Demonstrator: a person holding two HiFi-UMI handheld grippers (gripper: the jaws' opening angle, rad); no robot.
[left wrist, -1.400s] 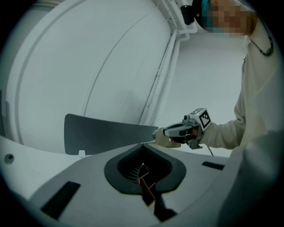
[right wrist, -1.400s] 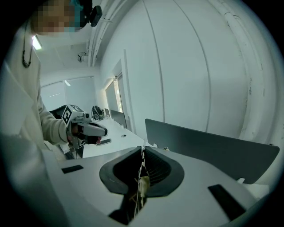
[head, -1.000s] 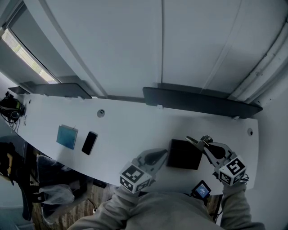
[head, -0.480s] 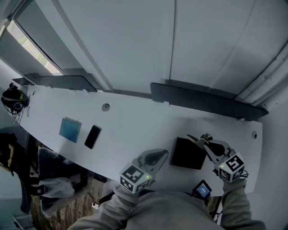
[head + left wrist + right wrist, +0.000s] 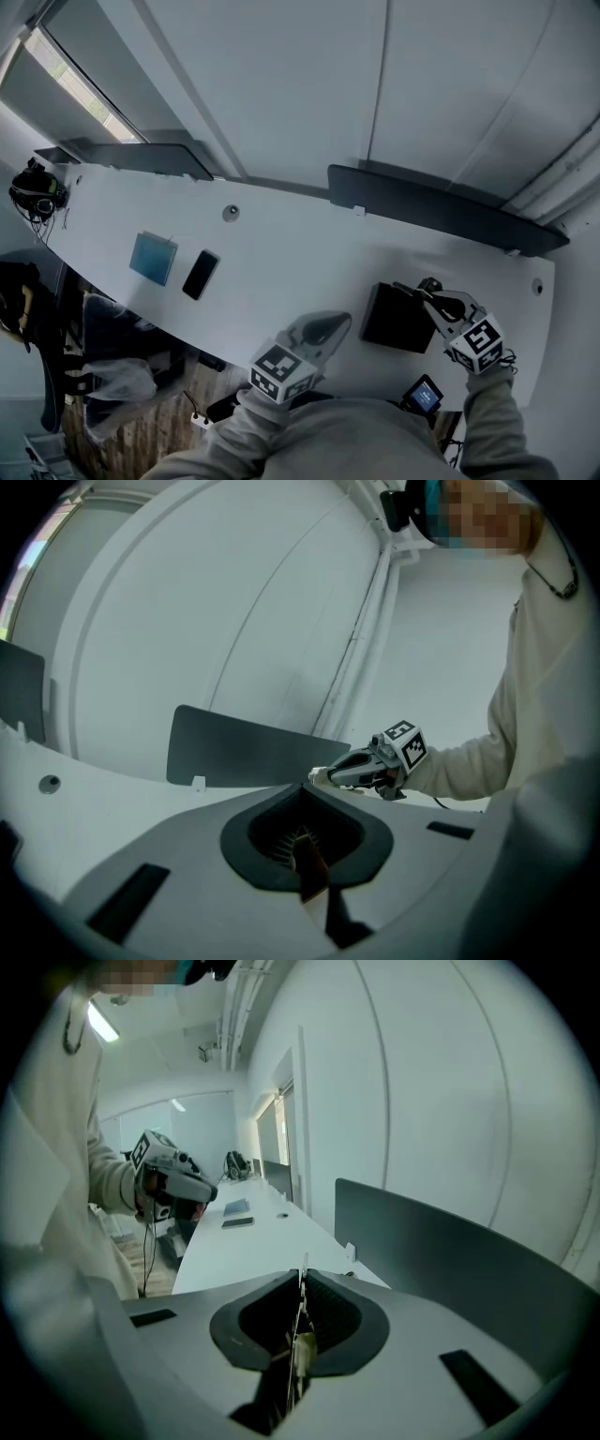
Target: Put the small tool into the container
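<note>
A black box-shaped container (image 5: 394,321) sits on the white table (image 5: 281,262) near its front edge. My right gripper (image 5: 412,290) hangs over the box's far right corner. It is shut on a thin metal tool (image 5: 301,1305), whose blade stands on edge between the jaws and pokes out past the tips (image 5: 401,286). My left gripper (image 5: 323,328) rests just left of the box, jaws together with nothing seen between them. In the left gripper view the right gripper (image 5: 361,768) shows beyond the left gripper (image 5: 302,789). The box is hidden in both gripper views.
A teal pad (image 5: 153,258) and a black phone (image 5: 201,274) lie on the table's left part. Dark partition panels (image 5: 436,211) line the far edge. Headphones (image 5: 33,192) sit at the far left end. A small device with a blue screen (image 5: 422,394) hangs below the front edge.
The head view has drifted, so the table sits lower and further right in the picture. Both grippers keep about the same places beside the black box.
</note>
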